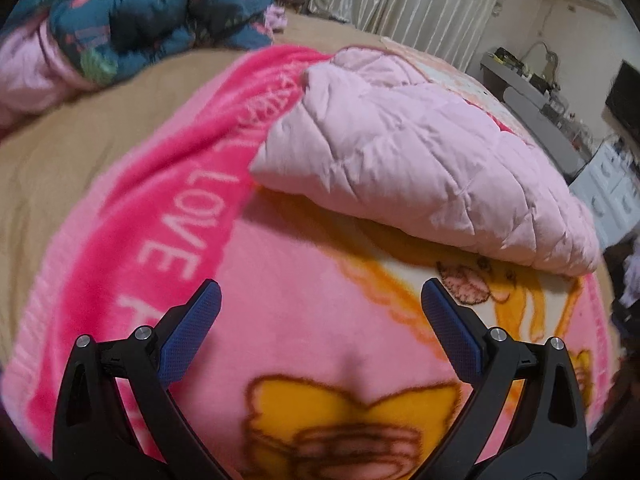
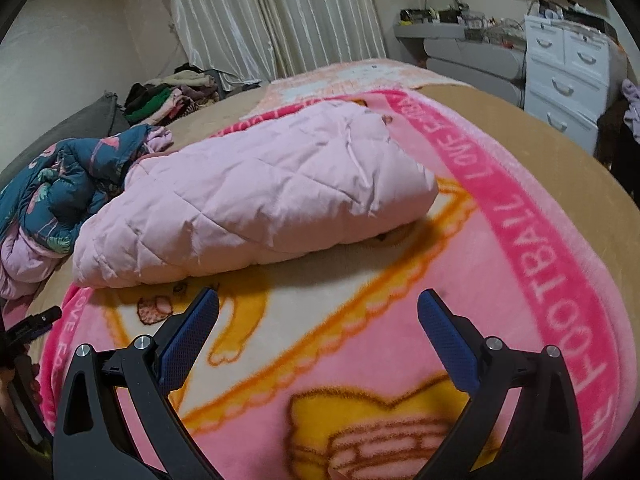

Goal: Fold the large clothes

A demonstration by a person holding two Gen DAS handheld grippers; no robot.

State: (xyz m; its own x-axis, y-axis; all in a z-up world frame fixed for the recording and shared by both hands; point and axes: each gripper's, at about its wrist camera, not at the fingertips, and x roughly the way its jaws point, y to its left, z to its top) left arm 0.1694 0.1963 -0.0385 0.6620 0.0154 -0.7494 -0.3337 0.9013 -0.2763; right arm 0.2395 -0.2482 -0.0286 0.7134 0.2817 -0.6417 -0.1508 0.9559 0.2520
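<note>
A pale pink quilted garment lies folded into a thick bundle on a pink cartoon blanket; it also shows in the right wrist view on the same blanket. My left gripper is open and empty, hovering above the blanket in front of the bundle. My right gripper is open and empty, also above the blanket short of the bundle. Neither touches the garment.
A crumpled dark blue patterned jacket lies at the back left of the bed, also in the right wrist view. A clothes pile, curtains, a grey desk and white drawers stand beyond.
</note>
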